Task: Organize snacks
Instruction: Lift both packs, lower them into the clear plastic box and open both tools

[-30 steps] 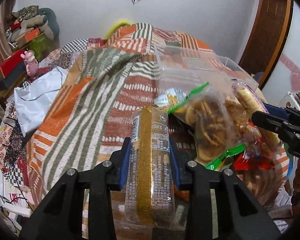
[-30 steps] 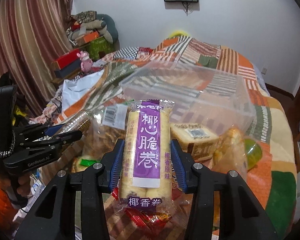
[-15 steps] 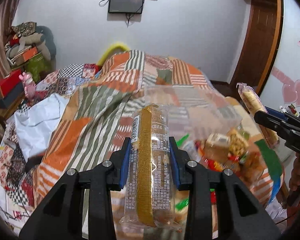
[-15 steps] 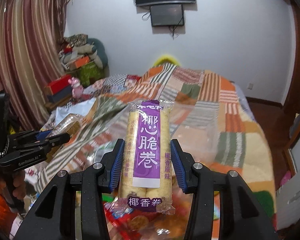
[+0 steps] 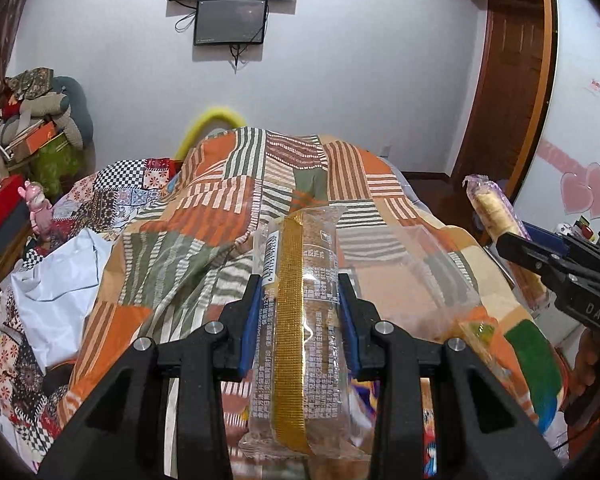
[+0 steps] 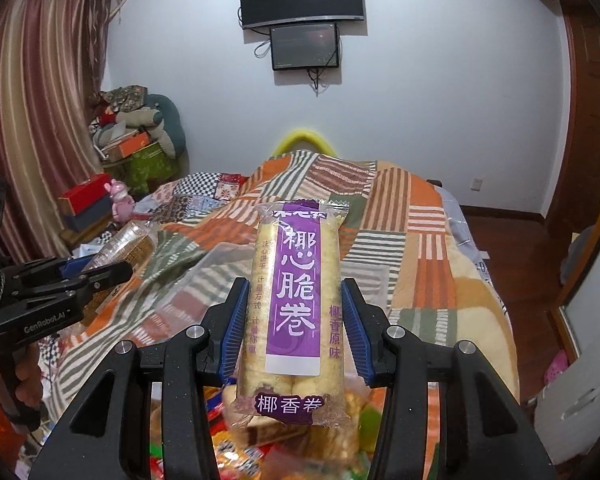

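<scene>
My left gripper is shut on a clear biscuit pack with a gold stripe, held upright above the bed. My right gripper is shut on a purple-labelled coconut roll pack, also raised. Each gripper shows in the other's view: the right one with its roll pack at the right edge, the left one with its biscuit pack at the left. A clear plastic box lies on the quilt ahead. Loose snack packs lie below the grippers.
A patchwork quilt covers the bed. A white plastic bag lies at its left edge. Boxes and stuffed toys pile up at the left wall by a curtain. A wooden door stands at the right.
Both grippers have risen well above the snack pile with their packs still held. The views now tilt up toward the wall and the screens. The clear box now sits lower in view.
</scene>
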A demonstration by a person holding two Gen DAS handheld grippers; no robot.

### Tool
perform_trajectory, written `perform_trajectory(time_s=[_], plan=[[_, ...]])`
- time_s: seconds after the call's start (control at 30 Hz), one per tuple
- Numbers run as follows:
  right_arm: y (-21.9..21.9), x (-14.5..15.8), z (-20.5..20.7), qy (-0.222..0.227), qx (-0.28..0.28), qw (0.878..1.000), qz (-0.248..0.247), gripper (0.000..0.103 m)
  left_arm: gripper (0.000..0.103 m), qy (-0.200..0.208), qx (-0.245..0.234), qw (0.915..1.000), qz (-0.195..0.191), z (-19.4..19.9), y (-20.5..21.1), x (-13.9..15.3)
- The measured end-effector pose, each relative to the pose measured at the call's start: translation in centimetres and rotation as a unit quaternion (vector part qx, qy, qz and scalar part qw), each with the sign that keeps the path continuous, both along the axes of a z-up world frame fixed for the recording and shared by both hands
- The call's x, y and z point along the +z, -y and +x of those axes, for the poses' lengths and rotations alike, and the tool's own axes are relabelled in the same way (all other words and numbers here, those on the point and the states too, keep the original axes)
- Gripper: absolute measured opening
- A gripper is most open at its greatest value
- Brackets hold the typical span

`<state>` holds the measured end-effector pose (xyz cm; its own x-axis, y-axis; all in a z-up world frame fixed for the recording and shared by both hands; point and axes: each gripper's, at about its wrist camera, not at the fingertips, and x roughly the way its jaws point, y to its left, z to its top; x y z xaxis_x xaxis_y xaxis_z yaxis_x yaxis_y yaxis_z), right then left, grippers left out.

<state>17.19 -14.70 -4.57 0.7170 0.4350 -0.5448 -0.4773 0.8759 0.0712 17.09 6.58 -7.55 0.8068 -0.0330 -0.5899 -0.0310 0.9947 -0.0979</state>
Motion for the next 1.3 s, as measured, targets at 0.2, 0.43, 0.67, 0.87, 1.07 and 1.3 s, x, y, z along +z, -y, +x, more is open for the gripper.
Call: perform_trajectory(time_s=[0.2,0.43,0.67,0.87,1.07,1.3], plan=[[0.0,-1.2,2.5,-0.021,-0.002,1.000,-0.006,0.042,0.035,-0.011,0.000,0.9999,0.004,3.3,0.2,-0.7],[-0.6,-3.6,5.7,-0.069,0.013,0.997,-0.037,0.042,0.035,-0.049,-0.001,0.9988,0.001,7.6,-0.2,-2.7],[-0.9,-5.7,8.6,-0.120,0.029,0.991,-0.059,0.042,0.035,-0.088,-0.012,0.9961,-0.005,10.7,-0.1,-4.8],[-1.3,-6.8,9.6,-0.141,0.038,0.986,-0.078,0.042,0.035,-0.125,-0.031,0.9916,-0.018,12.4,0.0,-6.6],[-1.5,-7.3,9.7,-0.157,0.044,0.983,-0.088,0.043,0.036,-0.138,-0.030,0.9900,-0.011,12.7,0.3,-7.3],[-1.0,-6.1,9.1,-0.143,0.038,0.986,-0.080,0.043,0.036,-0.114,-0.030,0.9930,-0.008,11.1,0.2,-5.4]])
